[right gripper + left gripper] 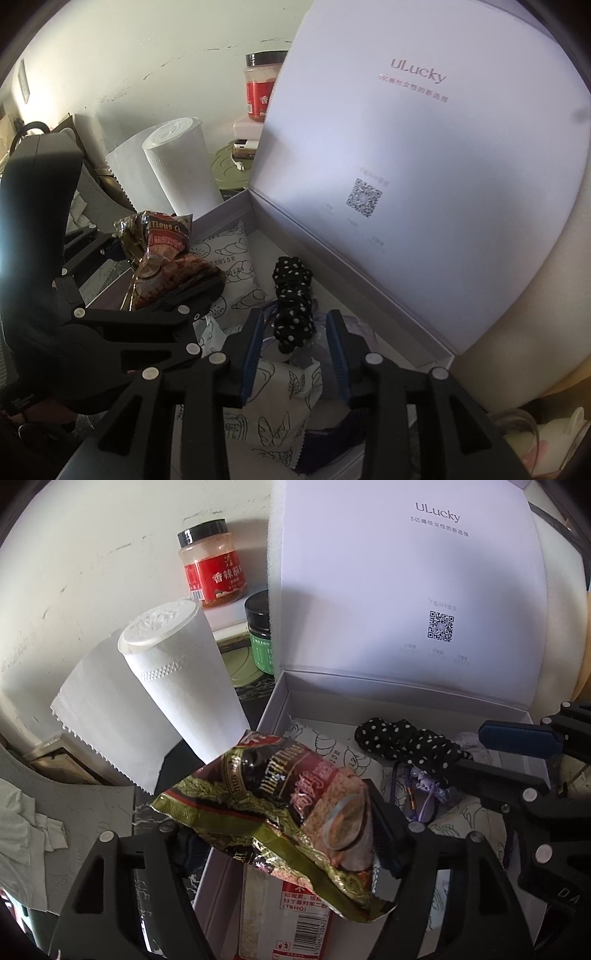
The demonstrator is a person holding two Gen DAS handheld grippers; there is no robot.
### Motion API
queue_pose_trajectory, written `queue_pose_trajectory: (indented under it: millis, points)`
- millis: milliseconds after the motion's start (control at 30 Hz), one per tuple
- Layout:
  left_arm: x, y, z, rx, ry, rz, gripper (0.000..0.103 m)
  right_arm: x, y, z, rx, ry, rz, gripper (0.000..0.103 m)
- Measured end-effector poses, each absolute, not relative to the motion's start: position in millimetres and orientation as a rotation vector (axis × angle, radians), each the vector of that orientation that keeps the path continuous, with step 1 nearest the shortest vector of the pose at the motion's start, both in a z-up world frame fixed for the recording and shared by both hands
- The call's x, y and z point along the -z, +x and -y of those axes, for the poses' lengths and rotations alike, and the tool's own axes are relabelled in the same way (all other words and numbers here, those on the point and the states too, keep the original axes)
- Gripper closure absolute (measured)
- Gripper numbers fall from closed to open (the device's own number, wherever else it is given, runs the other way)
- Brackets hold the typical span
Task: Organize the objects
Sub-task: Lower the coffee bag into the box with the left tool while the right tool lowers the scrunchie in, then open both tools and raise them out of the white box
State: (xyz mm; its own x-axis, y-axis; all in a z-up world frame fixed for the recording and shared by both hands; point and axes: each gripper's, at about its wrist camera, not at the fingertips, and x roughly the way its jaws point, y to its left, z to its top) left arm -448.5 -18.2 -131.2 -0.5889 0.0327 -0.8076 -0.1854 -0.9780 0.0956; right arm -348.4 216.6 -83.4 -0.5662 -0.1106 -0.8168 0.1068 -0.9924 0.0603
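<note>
My left gripper [280, 834] is shut on a crinkled gold and dark red snack packet [295, 805] and holds it above the near left corner of an open white box [273, 701]. The packet also shows in the right wrist view [166, 258]. Inside the box lie a black polka-dot hair tie [406, 742], a purple cord and white printed bread packets [236, 266]. My right gripper [295, 350] is open over the box, its blue pads on either side of the polka-dot hair tie [293, 306] without touching it.
The box lid [406, 583] stands upright behind the box. A white paper towel roll [177, 672] stands left of the box. A red spice jar [210, 565] and a green jar [260, 635] stand by the wall. A red and white pack [288, 915] lies under my left gripper.
</note>
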Motion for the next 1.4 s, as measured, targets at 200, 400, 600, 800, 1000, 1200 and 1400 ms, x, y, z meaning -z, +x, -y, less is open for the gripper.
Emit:
queue_pose_trajectory:
  millis: [200,400,600,800,1000,1200,1400]
  points:
    - [120,-451,21,-2.688,-1.373,-0.208,0.029,73,-338,-217,2.699,1.368,-0.016,0.069]
    - [92,-416,18,-2.688,-1.341,-0.181,0.022,54,-318,-215,2.723,1.349,-0.067,0.064]
    - [63,-382,8,-2.705,-1.263,-0.191,0.020,32,-301,-210,2.765,1.303,-0.122,0.063]
    - [42,-353,3,-2.712,-1.210,-0.207,0.020,16,-284,-208,2.817,1.256,-0.186,0.058]
    - [23,-327,4,-2.738,-1.180,-0.232,0.020,0,-262,-211,2.834,1.226,-0.164,0.058]
    - [-1,-299,7,-2.760,-1.122,-0.224,0.020,-19,-238,-207,2.854,1.177,-0.169,0.054]
    - [-21,-267,8,-2.758,-1.100,-0.188,0.020,-33,-214,-201,2.875,1.137,-0.193,0.054]
